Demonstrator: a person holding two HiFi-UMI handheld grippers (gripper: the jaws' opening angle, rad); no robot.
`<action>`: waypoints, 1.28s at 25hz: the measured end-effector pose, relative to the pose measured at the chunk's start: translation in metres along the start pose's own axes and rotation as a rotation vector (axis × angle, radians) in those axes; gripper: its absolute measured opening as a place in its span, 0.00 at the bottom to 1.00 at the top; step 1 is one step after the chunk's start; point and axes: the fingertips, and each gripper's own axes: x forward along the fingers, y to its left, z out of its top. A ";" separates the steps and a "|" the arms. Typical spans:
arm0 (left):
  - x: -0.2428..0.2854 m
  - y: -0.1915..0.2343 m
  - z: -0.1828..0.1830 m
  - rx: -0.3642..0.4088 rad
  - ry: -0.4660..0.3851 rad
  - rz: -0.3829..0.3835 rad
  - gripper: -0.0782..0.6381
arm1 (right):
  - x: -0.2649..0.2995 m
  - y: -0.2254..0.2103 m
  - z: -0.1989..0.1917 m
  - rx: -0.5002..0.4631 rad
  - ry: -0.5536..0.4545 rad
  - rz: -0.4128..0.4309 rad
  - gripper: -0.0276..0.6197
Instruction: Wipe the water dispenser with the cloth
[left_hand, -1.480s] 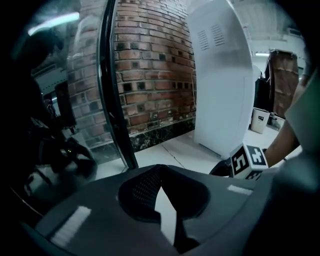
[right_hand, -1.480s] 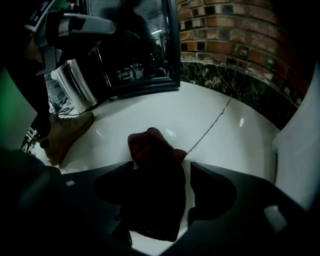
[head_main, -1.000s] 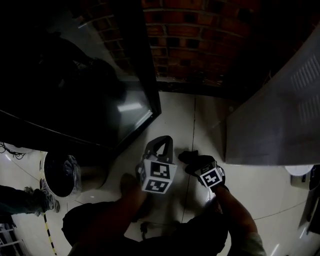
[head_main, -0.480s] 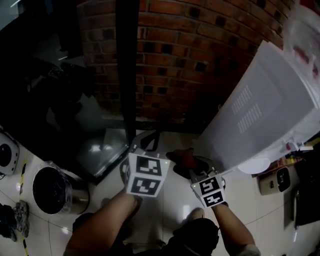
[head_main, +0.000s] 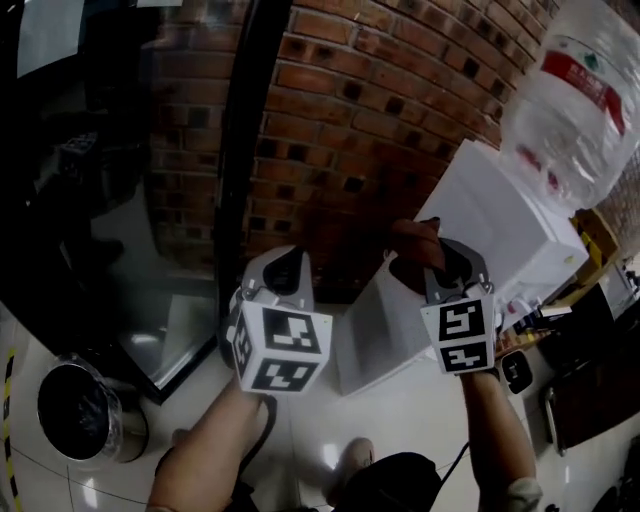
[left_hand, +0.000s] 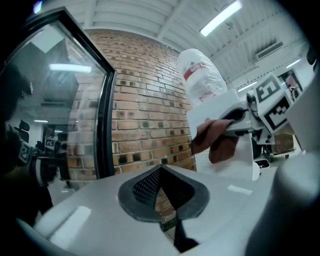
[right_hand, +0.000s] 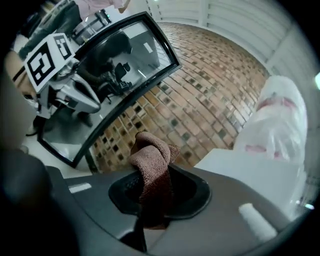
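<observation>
At the upper corner of the white water dispenser (head_main: 505, 225), just under its upturned bottle (head_main: 575, 100), your right gripper (head_main: 430, 262) holds the brown cloth (right_hand: 152, 167). Its fingers are closed narrow on the bunched fabric, and a fold stands up past the tips. The cloth sits level with the dispenser's side face, on the edge nearest the brick wall (head_main: 350, 120); you cannot tell whether it touches the panel. Your left gripper (head_main: 283, 272) hangs beside it, well apart, pointing level at the wall, its fingers together with nothing between them. A black-framed glass door (head_main: 150, 200) stands to the left, and a round bin (head_main: 80, 410) sits on the tiled floor below it.
</observation>
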 end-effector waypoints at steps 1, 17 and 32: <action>0.001 -0.002 0.005 0.006 -0.014 -0.004 0.11 | 0.002 -0.018 0.010 -0.031 0.002 -0.044 0.18; 0.014 -0.005 0.020 -0.006 -0.056 -0.034 0.11 | 0.078 -0.162 0.059 -0.498 0.282 -0.402 0.18; 0.018 0.010 -0.030 -0.044 0.064 -0.004 0.11 | 0.123 -0.142 0.011 -0.685 0.505 -0.351 0.17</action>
